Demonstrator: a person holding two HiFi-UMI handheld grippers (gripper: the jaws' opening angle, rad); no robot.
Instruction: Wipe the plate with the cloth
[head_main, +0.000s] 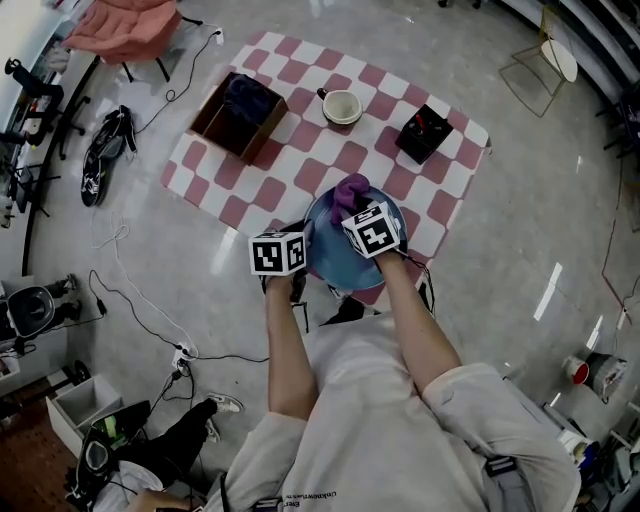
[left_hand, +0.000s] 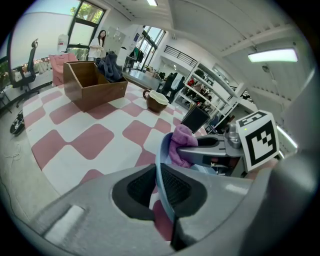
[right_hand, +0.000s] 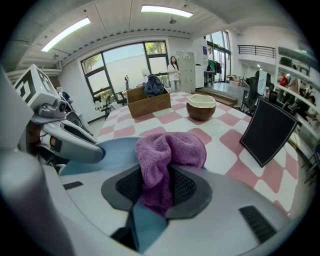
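Note:
A blue plate (head_main: 340, 258) is held tilted above the near edge of the checked mat (head_main: 300, 150). My left gripper (head_main: 300, 262) is shut on the plate's left rim (left_hand: 162, 170), which runs edge-on between its pads. My right gripper (head_main: 352, 212) is shut on a purple cloth (head_main: 350, 190) that bunches over the plate's far side. In the right gripper view the purple cloth (right_hand: 167, 157) is pinched between the pads and lies on the blue plate (right_hand: 117, 150). The left gripper view shows the purple cloth (left_hand: 181, 145) at the plate's far edge.
On the mat stand a wooden box (head_main: 240, 115) with dark cloth in it, a white-and-brown cup (head_main: 341, 106) and a black case (head_main: 424, 133). Cables (head_main: 130, 300), shoes (head_main: 105, 150) and a power strip (head_main: 181, 357) lie on the floor at left.

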